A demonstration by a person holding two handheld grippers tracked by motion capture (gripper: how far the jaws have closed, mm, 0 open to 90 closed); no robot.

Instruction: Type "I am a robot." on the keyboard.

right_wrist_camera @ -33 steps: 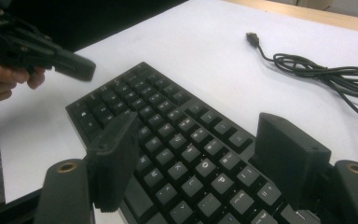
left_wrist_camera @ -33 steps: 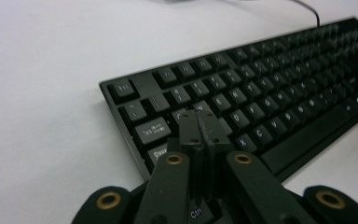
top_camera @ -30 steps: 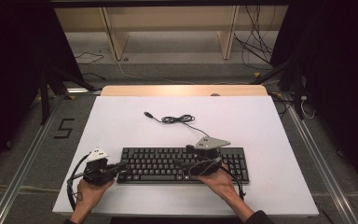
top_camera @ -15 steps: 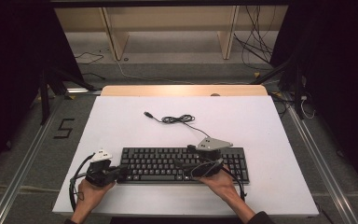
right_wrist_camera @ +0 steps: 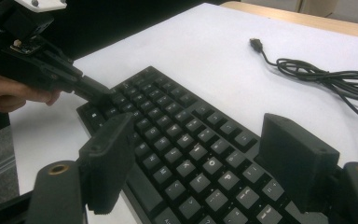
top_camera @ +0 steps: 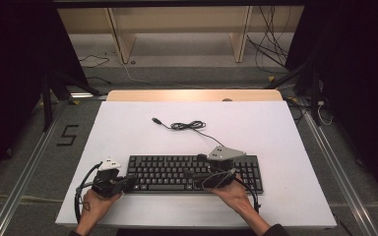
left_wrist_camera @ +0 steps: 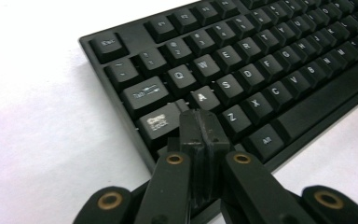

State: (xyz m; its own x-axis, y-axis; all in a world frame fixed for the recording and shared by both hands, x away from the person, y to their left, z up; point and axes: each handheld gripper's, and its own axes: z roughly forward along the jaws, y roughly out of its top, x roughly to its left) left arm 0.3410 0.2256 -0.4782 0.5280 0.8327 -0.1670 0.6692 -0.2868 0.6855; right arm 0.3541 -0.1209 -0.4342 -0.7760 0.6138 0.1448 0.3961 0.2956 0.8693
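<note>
Resting spot: black keyboard (top_camera: pixel 192 173) lies near the front edge of the white table (top_camera: pixel 128 128)
Left gripper (left_wrist_camera: pixel 200 126): jaws pressed together, tips at the Caps Lock/A keys — keyboard's left end
Right gripper (right_wrist_camera: pixel 200 154): jaws spread wide, nothing between them, hovering over the keys right of middle
Cable (top_camera: pixel 189 126): loosely coiled behind the keyboard — USB plug (right_wrist_camera: pixel 257 45) lying free

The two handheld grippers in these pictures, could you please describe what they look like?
Both are black. The left gripper carries a small white block on top and trails a looping black cable. The right gripper bears a grey three-cornered plate, and a black cable curves past the person's right hand. Their jaws are flat black pads on arms with brass-coloured rivets. A dark sleeve edge shows at the right wrist.
</note>
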